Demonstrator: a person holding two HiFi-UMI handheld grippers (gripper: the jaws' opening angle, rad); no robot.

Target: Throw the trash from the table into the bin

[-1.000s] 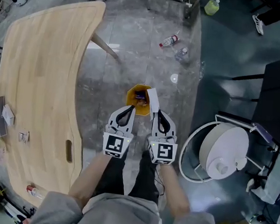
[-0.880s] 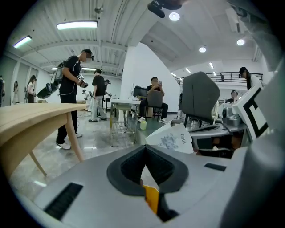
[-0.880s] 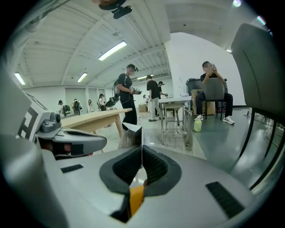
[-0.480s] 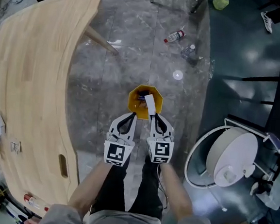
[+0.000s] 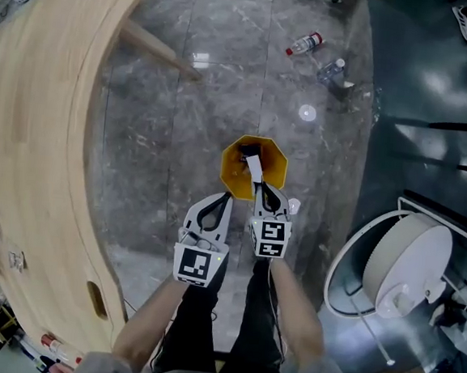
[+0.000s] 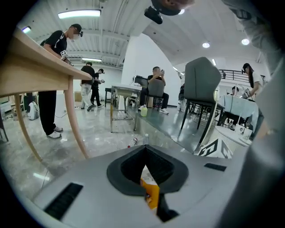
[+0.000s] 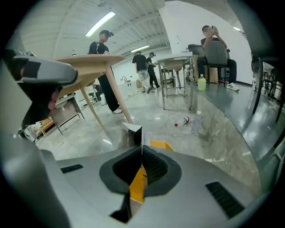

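Floor: glossy grey marbled stone point(image 5: 184, 96), with a darker blue-grey area point(image 5: 421, 84) at the right
Table: pale wood with a curved edge point(image 5: 44, 124), on slanted round wooden legs point(image 5: 156, 49)
Ceiling: white, lit by strip lights point(image 6: 79, 14) and 2 round lights point(image 6: 205, 45)
Wall: plain white point(image 6: 138, 62)
Other furniture: metal-framed stand point(image 7: 176, 60) farther back; grey chair point(image 6: 202, 82)
On the floor: 2 plastic bottles point(image 5: 304, 43) lying near each other; white round appliance in a wire ring point(image 5: 409, 266) at the right
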